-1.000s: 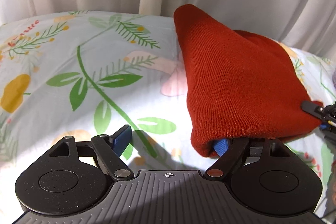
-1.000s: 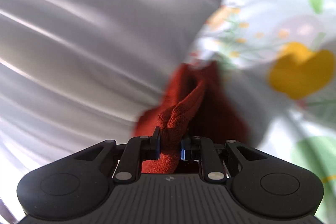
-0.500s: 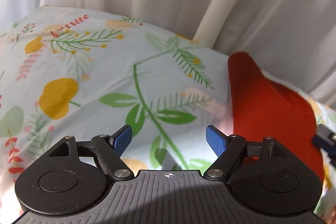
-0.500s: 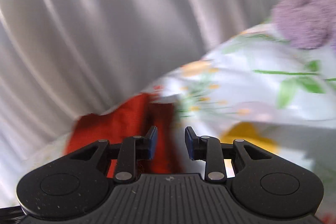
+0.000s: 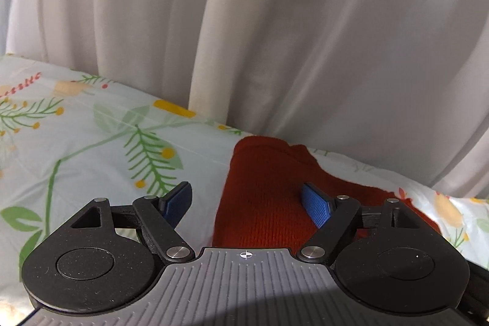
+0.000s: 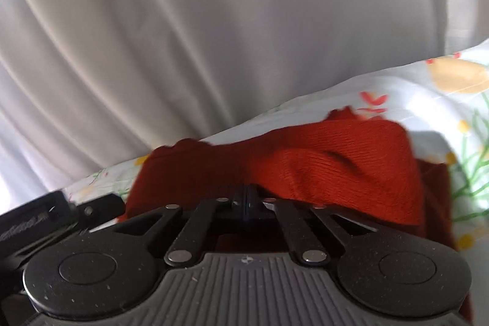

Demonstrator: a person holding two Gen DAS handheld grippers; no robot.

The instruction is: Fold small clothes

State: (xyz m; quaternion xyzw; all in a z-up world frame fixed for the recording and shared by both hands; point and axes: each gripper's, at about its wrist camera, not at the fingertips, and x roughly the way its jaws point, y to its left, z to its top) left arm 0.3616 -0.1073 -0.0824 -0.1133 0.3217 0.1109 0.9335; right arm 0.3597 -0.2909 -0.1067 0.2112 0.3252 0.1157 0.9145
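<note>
A rust-red knit hat (image 5: 269, 191) lies folded on the floral sheet (image 5: 91, 142), near the curtain. My left gripper (image 5: 249, 202) is open and empty, its blue pads straddling the hat's left part from above. In the right wrist view the same hat (image 6: 336, 164) lies just beyond my right gripper (image 6: 247, 200), whose jaws are pressed together; no cloth shows between them. The hat's near edge is hidden behind the gripper body.
A white curtain (image 5: 275, 35) hangs right behind the bed's far edge. The floral sheet stretches to the left of the hat. The other gripper's black body (image 6: 45, 222) shows at the lower left of the right wrist view.
My right gripper let go of the hat, opened, then shut empty. My left gripper pulled out from under the hat, stayed open, and now sits over it. The hat lies flat.
</note>
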